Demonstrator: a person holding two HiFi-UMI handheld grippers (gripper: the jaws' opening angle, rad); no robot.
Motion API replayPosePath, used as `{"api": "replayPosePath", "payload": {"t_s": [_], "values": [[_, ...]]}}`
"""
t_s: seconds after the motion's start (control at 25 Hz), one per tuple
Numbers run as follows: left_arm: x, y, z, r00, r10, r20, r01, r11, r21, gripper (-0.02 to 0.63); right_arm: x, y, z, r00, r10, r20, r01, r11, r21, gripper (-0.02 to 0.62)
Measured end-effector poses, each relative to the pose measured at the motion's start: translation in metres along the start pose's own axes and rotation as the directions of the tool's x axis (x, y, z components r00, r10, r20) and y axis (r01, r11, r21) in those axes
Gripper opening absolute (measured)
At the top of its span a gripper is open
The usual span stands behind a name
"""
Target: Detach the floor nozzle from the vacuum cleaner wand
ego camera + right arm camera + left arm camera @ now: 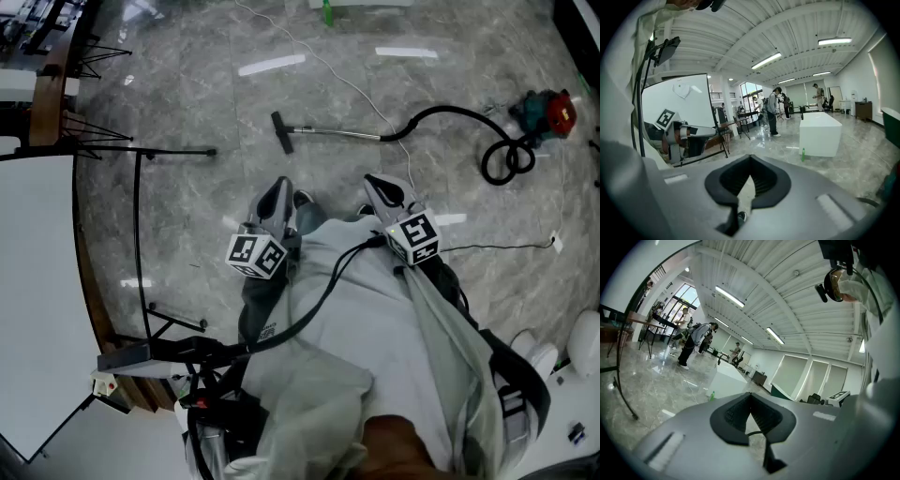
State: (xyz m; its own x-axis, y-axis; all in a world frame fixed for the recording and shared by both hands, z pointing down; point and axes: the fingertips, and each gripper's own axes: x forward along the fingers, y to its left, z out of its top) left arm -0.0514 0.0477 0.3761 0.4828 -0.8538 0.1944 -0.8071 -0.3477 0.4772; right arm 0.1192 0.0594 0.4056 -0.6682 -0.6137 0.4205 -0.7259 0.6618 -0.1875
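Floor nozzle (282, 132) removal looks not yet begun. Closest in, the left gripper (279, 186) and right gripper (376, 181) hover by the body, each with jaws pressed together on nothing. Out on the floor (187, 94) at twelve o'clock lies the nozzle, joined to the wand (337, 133), which runs toward three o'clock (hose (441, 109) and red canister (547, 111) beyond, at two o'clock). I'd open both, clamp the wand just beside the joint, take the nozzle's neck, and pull straight along the tube.

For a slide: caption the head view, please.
Both shut and empty, left gripper and right gripper face the floor nozzle, still on the wand.
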Motion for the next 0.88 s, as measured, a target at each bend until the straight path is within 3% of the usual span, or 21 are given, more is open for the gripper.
{"api": "replayPosePath", "payload": {"t_s": [0.4,0.68,0.88], "values": [[0.015,0.002,-0.003,1.000,-0.016,0.025,0.016,0.999,-0.031,0.005,-0.007,-0.021,-0.008,0.998,-0.059,0.016,0.059,0.998,-0.022,-0.003],[0.022,-0.001,-0.013,1.000,-0.001,0.016,0.001,1.000,0.021,0.005,-0.020,-0.040,-0.016,0.992,-0.121,0.025,0.122,0.993,-0.005,-0.003],[0.025,-0.008,-0.016,1.000,-0.019,0.008,0.019,0.999,0.042,0.005,-0.014,-0.036,-0.019,0.994,-0.106,0.003,0.106,0.994,-0.029,-0.003]]}}
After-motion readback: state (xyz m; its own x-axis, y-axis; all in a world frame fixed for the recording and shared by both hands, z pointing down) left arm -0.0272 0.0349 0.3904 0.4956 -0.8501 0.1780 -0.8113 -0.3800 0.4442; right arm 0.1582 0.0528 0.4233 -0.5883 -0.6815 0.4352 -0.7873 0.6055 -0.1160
